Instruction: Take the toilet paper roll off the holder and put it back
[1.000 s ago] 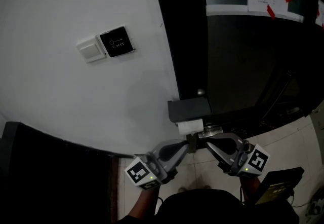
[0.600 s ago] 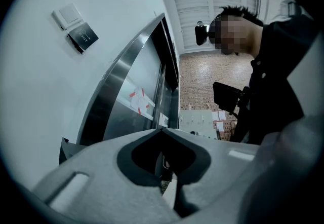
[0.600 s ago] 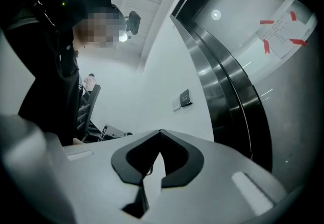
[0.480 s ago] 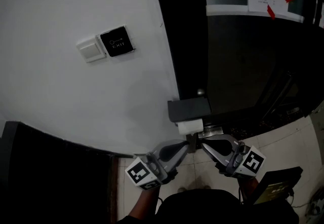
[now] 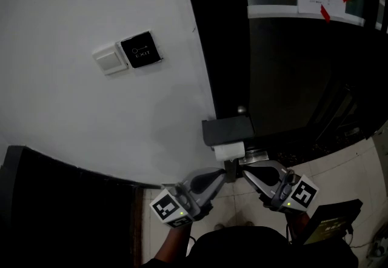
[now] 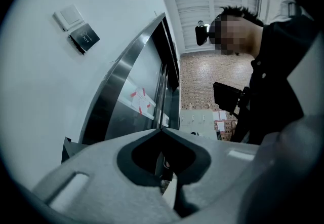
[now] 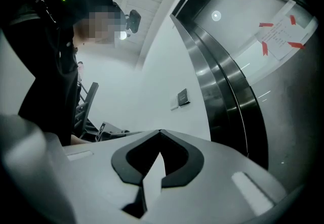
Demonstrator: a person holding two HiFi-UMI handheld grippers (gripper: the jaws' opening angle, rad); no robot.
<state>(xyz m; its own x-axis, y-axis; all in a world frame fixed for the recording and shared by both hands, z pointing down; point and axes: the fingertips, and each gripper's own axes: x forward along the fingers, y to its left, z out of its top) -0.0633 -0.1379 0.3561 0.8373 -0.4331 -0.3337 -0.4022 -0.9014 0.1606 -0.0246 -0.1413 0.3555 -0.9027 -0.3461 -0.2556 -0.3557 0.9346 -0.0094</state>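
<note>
White toilet paper roll (image 5: 228,151) hangs on wall under dark grey boxy holder (image 5: 226,130), still mounted. Left gripper (image 5: 225,174) and right gripper (image 5: 244,170) sit just below it, near side, tips close to each other. Fingers on both are together, nothing clearly clamped.

Risks:
- closed fingers only shove or dent the soft roll
- a snagged loose sheet tears or unspools
- a roll pulled free one-sided drops to the tiled floor (image 5: 339,170)

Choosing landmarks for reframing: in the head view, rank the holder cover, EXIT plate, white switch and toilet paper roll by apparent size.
Largest to smallest:
1. holder cover, only slightly bigger than the next
2. EXIT plate
3. white switch
4. toilet paper roll, showing just below the cover
</note>
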